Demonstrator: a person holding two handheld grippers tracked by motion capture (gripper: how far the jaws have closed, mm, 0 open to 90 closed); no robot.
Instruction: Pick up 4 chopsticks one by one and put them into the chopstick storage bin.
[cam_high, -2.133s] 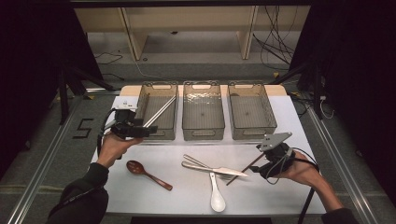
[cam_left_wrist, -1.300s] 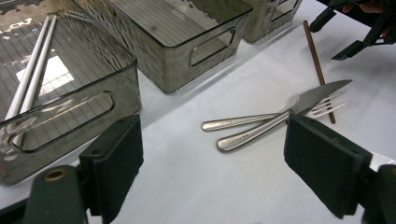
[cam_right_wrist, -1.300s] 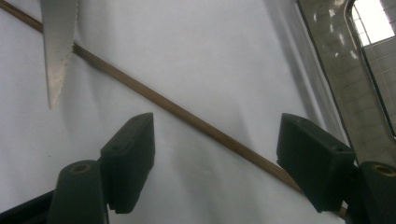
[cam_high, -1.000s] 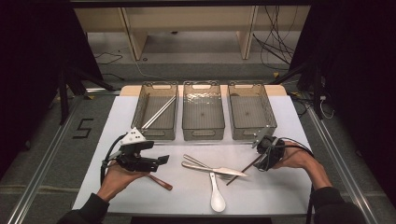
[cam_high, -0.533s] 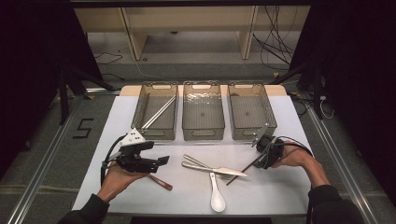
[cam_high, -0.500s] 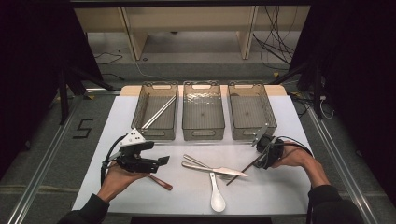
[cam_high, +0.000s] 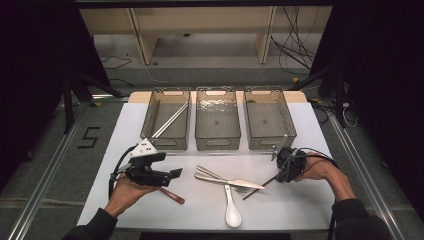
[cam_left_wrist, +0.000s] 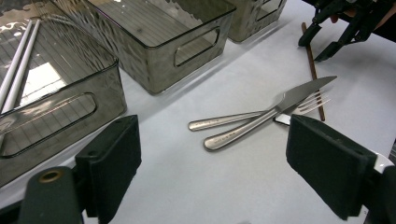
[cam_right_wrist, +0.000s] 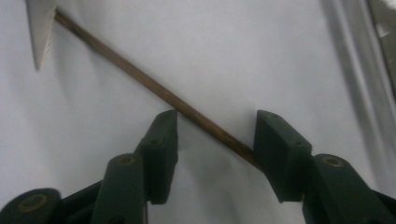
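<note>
At the bottom of the high view, a white spoon (cam_high: 232, 212) lies on the table (cam_high: 300, 210), bowl toward the lower edge. At lower left the left gripper (cam_high: 174, 174) hovers over a wooden spoon (cam_high: 172, 195), its jaws standing wide apart with nothing between them. At centre a knife (cam_high: 235, 182) lies across a fork (cam_high: 216, 176). At right of centre the right gripper (cam_high: 281, 171) reaches down on the end of a brown chopstick (cam_high: 256, 190). In the right gripper view the chopstick (cam_right_wrist: 154, 87) runs slantwise between the two pads (cam_right_wrist: 163, 140); the jaws have just been closing around it, half shut, and a gap remains on the left side, so they are not yet clamped. Farther up stand three clear bins: the left bin (cam_high: 150, 120) holds two pale chopsticks (cam_high: 170, 120), then the middle bin (cam_high: 217, 145) and the right bin (cam_high: 290, 125).
</note>
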